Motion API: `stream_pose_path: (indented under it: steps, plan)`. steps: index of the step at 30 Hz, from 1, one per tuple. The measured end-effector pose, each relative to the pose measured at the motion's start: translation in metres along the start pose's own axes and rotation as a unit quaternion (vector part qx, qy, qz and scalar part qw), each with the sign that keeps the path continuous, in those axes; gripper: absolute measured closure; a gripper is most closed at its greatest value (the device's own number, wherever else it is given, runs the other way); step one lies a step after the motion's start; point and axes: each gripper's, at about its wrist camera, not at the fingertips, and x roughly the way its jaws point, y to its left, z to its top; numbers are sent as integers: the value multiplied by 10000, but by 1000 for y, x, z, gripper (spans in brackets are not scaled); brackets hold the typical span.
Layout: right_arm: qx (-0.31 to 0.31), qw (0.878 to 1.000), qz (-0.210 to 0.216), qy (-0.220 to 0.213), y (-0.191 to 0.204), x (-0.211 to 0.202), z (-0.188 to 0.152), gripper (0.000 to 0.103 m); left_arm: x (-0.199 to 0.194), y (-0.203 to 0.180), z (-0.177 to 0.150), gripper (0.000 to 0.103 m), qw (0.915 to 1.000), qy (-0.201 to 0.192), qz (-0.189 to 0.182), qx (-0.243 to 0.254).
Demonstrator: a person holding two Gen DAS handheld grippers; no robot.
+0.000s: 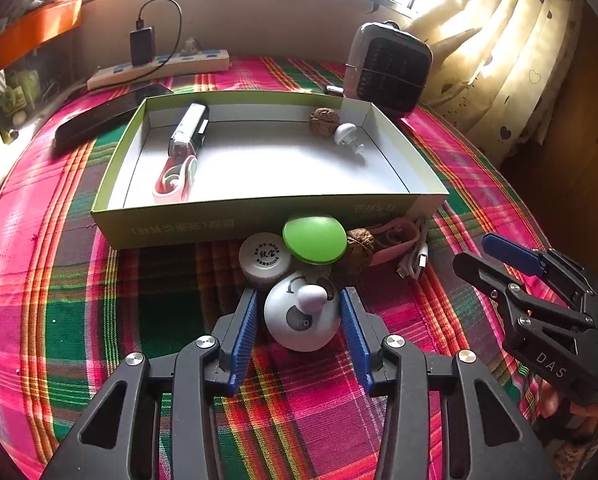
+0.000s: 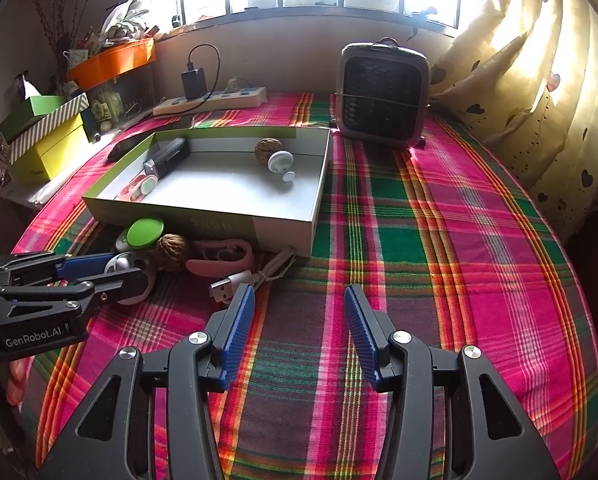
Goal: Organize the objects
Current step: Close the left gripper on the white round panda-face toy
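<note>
Left gripper low over the plaid cloth, its ribbed blue pads on either side of a smooth white panda-face toy, a rounded dome with a stubby nose. Whether the pads actually press its sides I cannot tell: they look flush, no clear gap.

Right gripper hangs above bare cloth, jaws released, nothing between them.

The toy sits in a tight cluster against the near wall of the shallow cardboard box (green outside, white inside):
- a white round cap with printed characters, touching the toy's far left
- a glossy green disc leaning against the box wall
- a wrinkled walnut
- a pink clip, soft-looking
- a white USB cable, coiled, plug toward the camera

Inside the box: a silver-and-black cylinder-like gadget, a second pink clip, another walnut and a small white knob in the far right corner. The box's middle floor is open.

To the right of the box, wide cloth, woven, slightly rumpled.
</note>
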Motion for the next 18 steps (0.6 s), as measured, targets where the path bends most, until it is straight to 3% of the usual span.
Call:
stream_pose_path:
  steps: [18]
  plan:
    - [23,9996,242,174,26,12,7,55,-15,22,-12,69,9998,-17,-125,-129]
